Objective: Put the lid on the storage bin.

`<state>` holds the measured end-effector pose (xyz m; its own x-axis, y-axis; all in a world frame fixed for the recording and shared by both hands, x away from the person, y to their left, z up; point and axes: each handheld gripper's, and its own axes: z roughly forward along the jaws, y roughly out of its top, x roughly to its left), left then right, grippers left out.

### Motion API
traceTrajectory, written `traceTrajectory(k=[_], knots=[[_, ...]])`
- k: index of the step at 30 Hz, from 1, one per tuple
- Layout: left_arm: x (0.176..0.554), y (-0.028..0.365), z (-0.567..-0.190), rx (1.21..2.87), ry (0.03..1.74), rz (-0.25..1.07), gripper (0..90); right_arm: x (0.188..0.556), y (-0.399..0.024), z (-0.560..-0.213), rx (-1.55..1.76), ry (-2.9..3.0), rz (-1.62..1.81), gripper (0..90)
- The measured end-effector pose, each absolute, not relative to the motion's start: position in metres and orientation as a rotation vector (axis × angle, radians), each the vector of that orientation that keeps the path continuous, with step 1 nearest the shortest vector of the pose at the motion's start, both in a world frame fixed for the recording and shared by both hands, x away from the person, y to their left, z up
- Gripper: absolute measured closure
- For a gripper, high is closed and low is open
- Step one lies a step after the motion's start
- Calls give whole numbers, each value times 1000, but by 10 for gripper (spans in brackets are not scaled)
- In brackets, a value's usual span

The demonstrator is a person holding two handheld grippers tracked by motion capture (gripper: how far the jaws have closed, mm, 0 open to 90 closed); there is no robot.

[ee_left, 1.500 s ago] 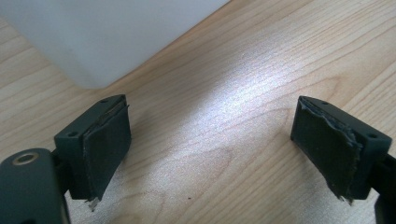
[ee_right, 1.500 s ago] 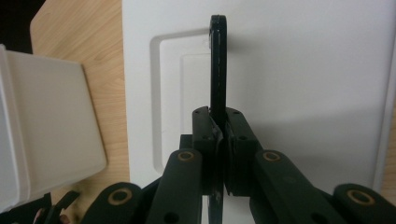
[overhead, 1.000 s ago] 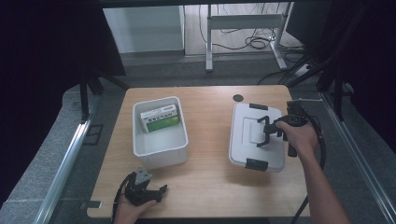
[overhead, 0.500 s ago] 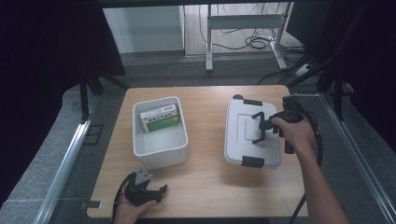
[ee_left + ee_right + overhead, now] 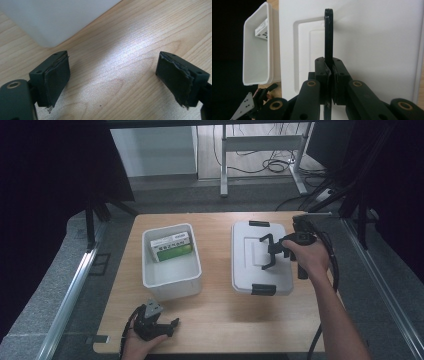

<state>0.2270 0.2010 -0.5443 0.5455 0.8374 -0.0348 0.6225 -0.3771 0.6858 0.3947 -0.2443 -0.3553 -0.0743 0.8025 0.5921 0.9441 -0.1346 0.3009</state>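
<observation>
A white lid (image 5: 250, 270) with black clips hangs level over the right half of the table. My right gripper (image 5: 274, 252) is shut on its black handle (image 5: 267, 240), which stands up from the middle of the lid. In the right gripper view the handle (image 5: 328, 35) is pinched between my right gripper's (image 5: 329, 72) jaws, with the lid (image 5: 374, 37) behind it. An open white bin (image 5: 146, 270) stands to the left with a green and white box (image 5: 172, 247) inside. My left gripper (image 5: 169, 325) rests at the table's front edge, open and with nothing in it (image 5: 113, 80).
The wooden table (image 5: 220, 320) is bare between bin and lid and along the front. The bin's wall (image 5: 57, 17) stands just beyond my left gripper. A metal rail (image 5: 70, 295) runs along the left side, and desk legs and cables lie beyond the far edge.
My right gripper has carried the lid by its handle to the left and upward in the high view. The left gripper has stayed in place.
</observation>
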Motion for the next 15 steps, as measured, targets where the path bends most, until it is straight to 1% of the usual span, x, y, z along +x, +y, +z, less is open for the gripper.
traceTrajectory(k=[15], knots=[[227, 201, -544, 2135, 1167, 420, 121, 402, -204, -338, -1895, -1990, -1005, 848]])
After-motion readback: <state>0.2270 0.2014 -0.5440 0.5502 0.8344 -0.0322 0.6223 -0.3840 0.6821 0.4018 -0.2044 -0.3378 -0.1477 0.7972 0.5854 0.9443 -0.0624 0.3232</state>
